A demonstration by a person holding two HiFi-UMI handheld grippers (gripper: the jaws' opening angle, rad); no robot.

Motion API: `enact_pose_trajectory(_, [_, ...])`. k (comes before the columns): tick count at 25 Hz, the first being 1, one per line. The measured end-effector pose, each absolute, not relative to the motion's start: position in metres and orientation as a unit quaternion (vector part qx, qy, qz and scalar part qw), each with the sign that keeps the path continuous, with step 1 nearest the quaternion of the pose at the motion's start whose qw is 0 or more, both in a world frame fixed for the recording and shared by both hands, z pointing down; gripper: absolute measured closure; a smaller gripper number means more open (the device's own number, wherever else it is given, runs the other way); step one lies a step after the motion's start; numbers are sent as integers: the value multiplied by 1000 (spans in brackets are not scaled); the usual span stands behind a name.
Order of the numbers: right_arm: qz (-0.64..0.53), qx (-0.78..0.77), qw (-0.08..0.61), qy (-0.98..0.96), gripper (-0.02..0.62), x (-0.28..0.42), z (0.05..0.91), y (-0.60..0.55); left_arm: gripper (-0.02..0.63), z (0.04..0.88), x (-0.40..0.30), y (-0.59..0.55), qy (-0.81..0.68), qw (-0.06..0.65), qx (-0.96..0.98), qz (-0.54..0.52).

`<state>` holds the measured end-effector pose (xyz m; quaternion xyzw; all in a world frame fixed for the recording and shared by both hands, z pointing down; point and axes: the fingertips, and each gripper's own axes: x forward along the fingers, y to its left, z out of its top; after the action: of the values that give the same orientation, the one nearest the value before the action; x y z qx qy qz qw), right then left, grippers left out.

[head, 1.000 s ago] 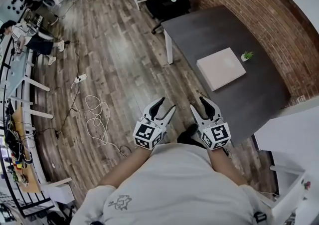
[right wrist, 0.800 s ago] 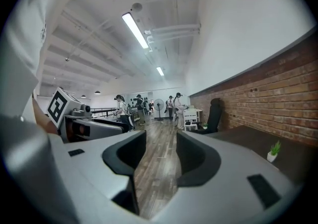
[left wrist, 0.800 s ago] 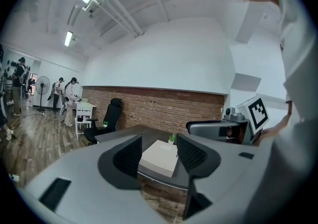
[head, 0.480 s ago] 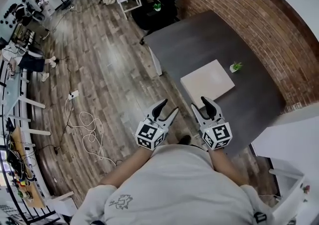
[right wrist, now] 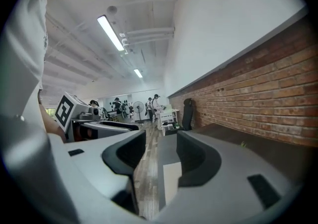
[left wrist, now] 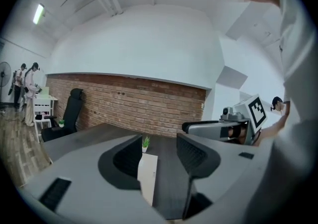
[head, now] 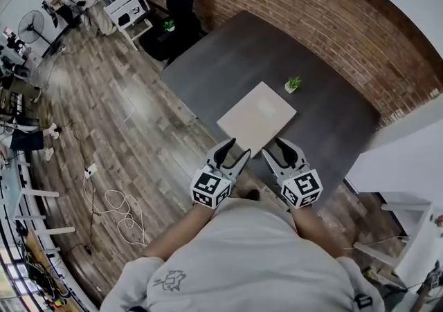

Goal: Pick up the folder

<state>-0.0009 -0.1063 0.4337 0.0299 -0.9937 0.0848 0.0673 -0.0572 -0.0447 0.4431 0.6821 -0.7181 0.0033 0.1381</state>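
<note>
Cream folder lies flat near the front edge of the dark desk. A second ago it was well ahead and off to the right, and now its near edge sits just ahead of both grippers. The left hand-held gripper and right hand-held gripper are spread with nothing between their jaws, so the approach looks nearly done and the grasp not yet begun.

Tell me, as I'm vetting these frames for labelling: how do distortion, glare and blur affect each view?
Head view: fisheye bows the brick wall, a pale sheen lies on the wood floor, the folder is sharp. Left gripper view: black corners ring a round image. Right gripper view: the ceiling strip light blows out white.
</note>
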Motion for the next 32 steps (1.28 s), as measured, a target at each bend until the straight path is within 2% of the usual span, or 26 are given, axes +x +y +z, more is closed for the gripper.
enact_pose_trajectory(8, [104, 124, 76, -984, 394, 29, 447, -153, 390, 447, -37, -106, -642, 143, 753, 13])
enact_pose_trajectory(15, [114, 195, 83, -971, 390, 23, 450, -178, 393, 455, -40, -144, -564, 154, 811, 24])
enact_pose_trajectory(32, [141, 297, 88, -940, 370, -84, 458, -184, 391, 458, -140, -169, -434, 160, 885, 49])
